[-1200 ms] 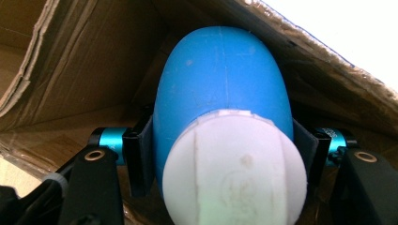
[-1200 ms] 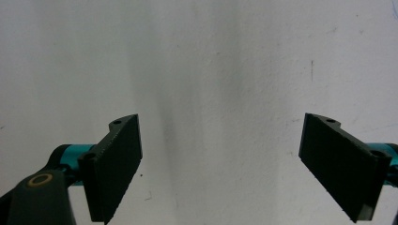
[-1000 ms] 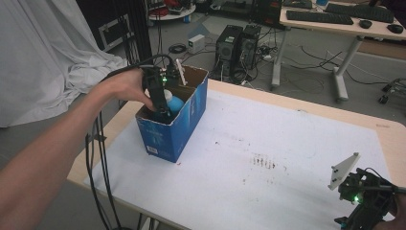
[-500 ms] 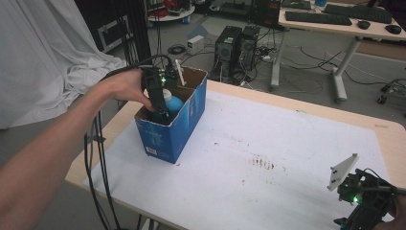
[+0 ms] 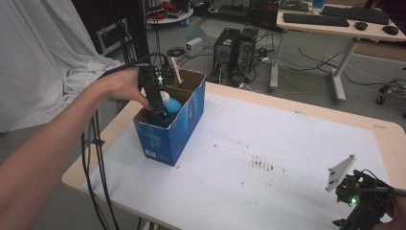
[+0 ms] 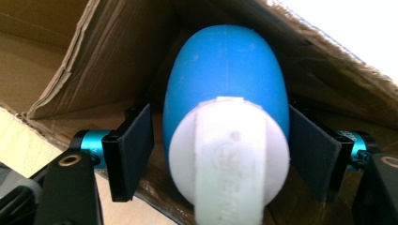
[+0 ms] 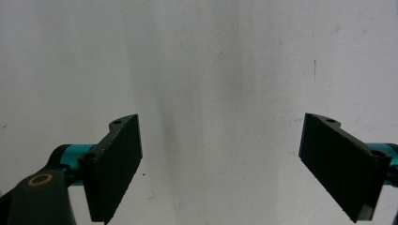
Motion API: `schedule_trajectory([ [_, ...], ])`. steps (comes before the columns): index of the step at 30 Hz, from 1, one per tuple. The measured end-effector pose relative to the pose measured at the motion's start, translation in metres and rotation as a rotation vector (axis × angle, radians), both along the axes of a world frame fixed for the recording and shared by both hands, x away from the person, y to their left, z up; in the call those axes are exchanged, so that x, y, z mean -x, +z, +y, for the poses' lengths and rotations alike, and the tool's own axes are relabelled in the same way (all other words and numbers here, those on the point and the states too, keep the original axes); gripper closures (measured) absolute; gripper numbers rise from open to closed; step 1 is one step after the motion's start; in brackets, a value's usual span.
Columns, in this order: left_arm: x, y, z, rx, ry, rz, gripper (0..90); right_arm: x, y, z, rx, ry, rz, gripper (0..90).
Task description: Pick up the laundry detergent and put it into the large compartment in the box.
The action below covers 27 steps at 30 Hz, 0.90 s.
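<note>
The left gripper point(image 5: 160, 111) reaches down into the open blue cardboard box point(image 5: 177, 129) near the desk's far left corner, its jaws spread on either side of a blue bottle with a white cap point(image 6: 225, 117); a gap shows on the left side, so it is not clamped. This looks like the grasp step: the next move calls for closing squarely on the bottle's body before lifting. The right gripper point(image 7: 220, 164) hovers wide open, holding nothing, over the white desk point(image 5: 287, 158) at its near right corner.
</note>
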State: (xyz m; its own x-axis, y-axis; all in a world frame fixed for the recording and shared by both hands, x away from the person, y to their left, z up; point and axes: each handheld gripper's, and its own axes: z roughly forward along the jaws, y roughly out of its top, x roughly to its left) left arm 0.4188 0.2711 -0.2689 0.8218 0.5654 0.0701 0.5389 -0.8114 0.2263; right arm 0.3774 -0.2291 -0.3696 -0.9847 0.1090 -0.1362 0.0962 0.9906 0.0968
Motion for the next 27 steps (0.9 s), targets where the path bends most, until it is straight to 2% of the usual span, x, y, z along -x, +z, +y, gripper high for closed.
schedule_trajectory([
  [5,0.000,0.008,0.001,0.005,0.001,-0.008,27.1,0.000,0.000,-0.001,0.002,-0.006,0.002,12.9],
  [9,0.001,0.024,-0.002,-0.001,-0.010,-0.040,27.0,-0.001,0.000,-0.002,0.002,-0.006,0.003,12.9],
  [11,0.001,0.024,-0.002,-0.001,-0.010,-0.040,27.0,-0.001,0.000,-0.002,0.001,-0.005,0.004,12.9],
  [12,0.001,0.031,-0.003,-0.007,-0.016,-0.051,27.0,-0.001,0.000,-0.002,0.001,-0.005,0.004,12.9],
  [19,0.003,0.048,-0.006,-0.006,-0.016,-0.087,27.0,0.000,0.000,0.000,0.002,-0.004,0.001,12.9],
  [24,0.007,0.059,-0.016,0.023,-0.044,-0.109,27.0,0.000,0.000,-0.001,-0.002,-0.005,0.002,12.9],
  [27,0.010,0.065,-0.025,0.017,-0.065,-0.126,21.6,0.000,0.001,-0.001,-0.004,-0.005,0.004,12.9],
])
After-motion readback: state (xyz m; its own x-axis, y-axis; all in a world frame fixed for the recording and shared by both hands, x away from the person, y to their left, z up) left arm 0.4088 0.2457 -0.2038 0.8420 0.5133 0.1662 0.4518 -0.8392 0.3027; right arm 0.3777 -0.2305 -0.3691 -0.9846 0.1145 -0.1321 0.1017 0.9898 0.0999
